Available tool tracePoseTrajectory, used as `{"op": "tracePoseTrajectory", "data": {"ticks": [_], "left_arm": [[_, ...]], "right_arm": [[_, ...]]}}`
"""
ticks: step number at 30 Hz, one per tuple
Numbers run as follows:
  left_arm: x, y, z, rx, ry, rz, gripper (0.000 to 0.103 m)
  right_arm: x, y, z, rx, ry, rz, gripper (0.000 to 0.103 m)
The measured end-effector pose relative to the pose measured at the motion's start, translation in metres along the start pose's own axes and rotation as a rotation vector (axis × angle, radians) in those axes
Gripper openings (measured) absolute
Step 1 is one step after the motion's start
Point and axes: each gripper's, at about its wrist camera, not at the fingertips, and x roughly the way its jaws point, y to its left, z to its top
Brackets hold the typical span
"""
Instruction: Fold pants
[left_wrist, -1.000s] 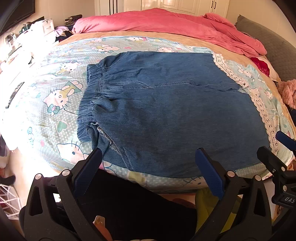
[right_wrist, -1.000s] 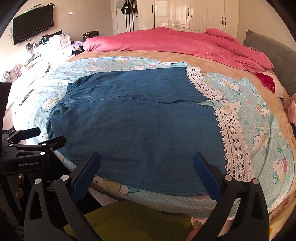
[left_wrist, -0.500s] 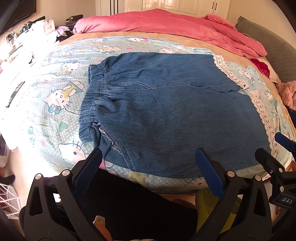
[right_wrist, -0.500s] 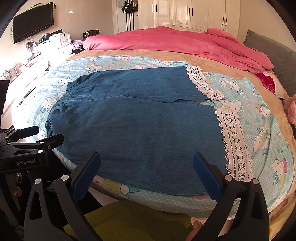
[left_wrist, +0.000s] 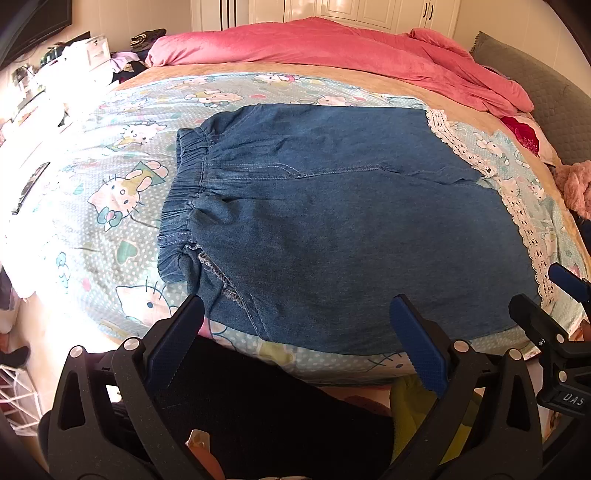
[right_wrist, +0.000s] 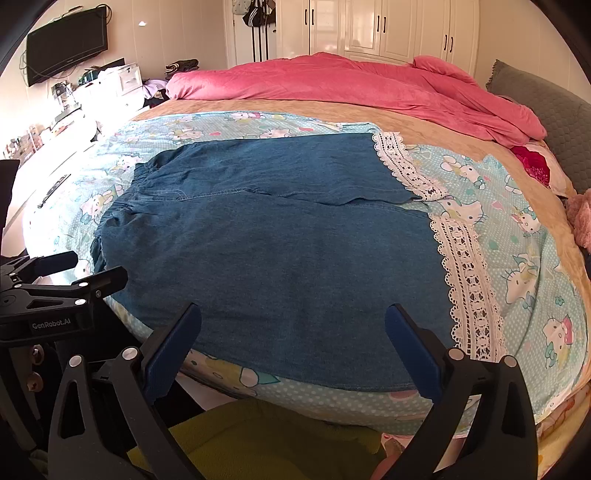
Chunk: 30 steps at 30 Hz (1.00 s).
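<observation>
The pants (left_wrist: 332, 221) lie flat on the bed (left_wrist: 122, 206), legs side by side; their near hem curves over its edge, partly hidden. Soft denim, gathered elastic waist, white lace cuffs. Left gripper (left_wrist: 295, 325) and right gripper (right_wrist: 293, 325) hover spread wide, grasping nothing.
</observation>
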Motion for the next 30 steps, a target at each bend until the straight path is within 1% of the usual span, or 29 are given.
{"op": "tracePoseTrajectory", "data": {"ticks": [11, 17, 23, 30], "left_arm": [[0.006, 0.004, 0.003, -0.013, 0.014, 0.006, 0.094], [0.012, 0.009, 0.011, -0.027, 0.018, 0.010, 0.094], [0.016, 0.020, 0.024, -0.046, 0.014, 0.015, 0.094], [0.031, 0.042, 0.049, -0.077, 0.022, 0.036, 0.094]], "right_arm": [[0.006, 0.000, 0.004, 0.005, 0.007, 0.006, 0.099], [0.013, 0.000, 0.013, 0.015, 0.001, 0.024, 0.099], [0.027, 0.002, 0.032, -0.002, -0.001, 0.027, 0.099], [0.048, 0.009, 0.072, -0.051, -0.030, 0.070, 0.099]]}}
